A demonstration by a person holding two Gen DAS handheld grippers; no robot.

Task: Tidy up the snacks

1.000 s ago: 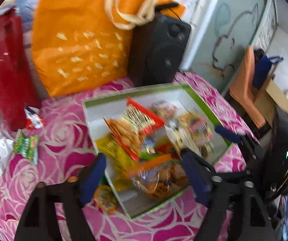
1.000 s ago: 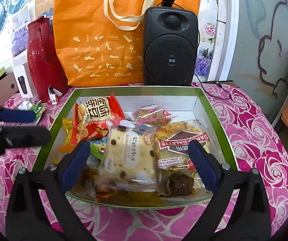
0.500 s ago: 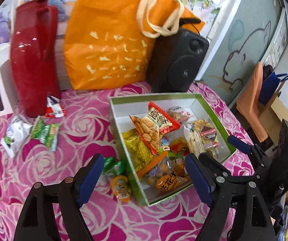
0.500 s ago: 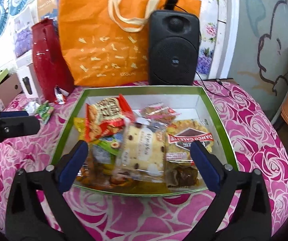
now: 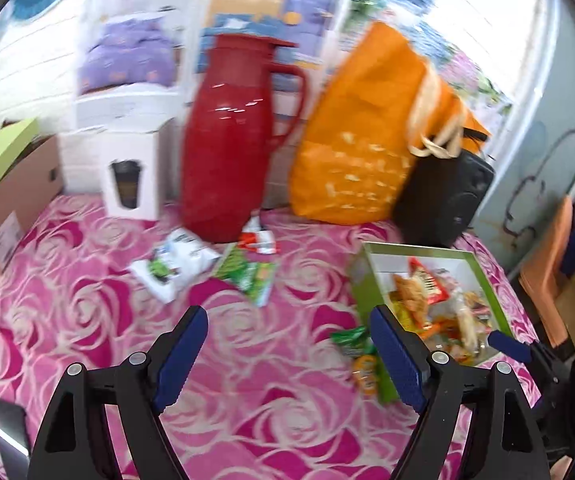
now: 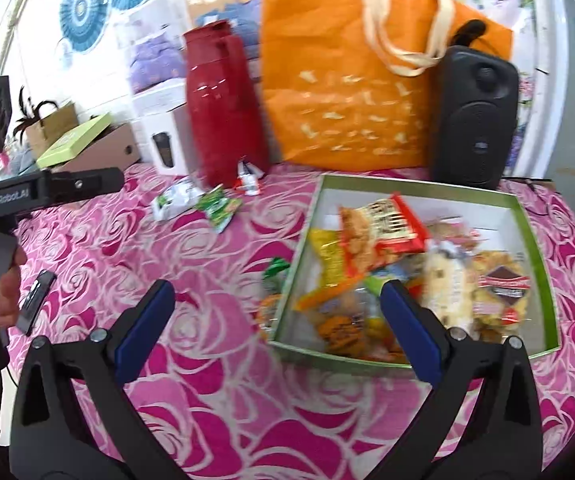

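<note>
A green-rimmed box [image 6: 535, 240] [image 5: 361, 276] full of snack packets sits on the pink rose tablecloth. Loose on the cloth lie a white packet [image 5: 173, 264] [image 6: 173, 200], a green packet [image 5: 249, 272] [image 6: 219, 208] and a red-and-white wrapper [image 5: 257, 238] [image 6: 249, 178] near the red jug. A green packet [image 5: 351, 340] [image 6: 275, 268] and an orange one [image 5: 365, 368] lie against the box's left wall. My left gripper [image 5: 287, 356] is open over bare cloth, left of the box. My right gripper [image 6: 277, 332] is open above the box's near left corner, holding nothing.
At the back stand a red jug [image 5: 235, 140], an orange tote bag [image 5: 355, 140], a black speaker [image 6: 473, 116], a white carton [image 5: 131, 176] and a cardboard box [image 5: 7, 200]. A small dark device [image 6: 35, 300] lies on the cloth at the left.
Both grippers have swung left, away from over the box. The left one now faces the jug and the loose packets; the box has slid to the right of both views.
</note>
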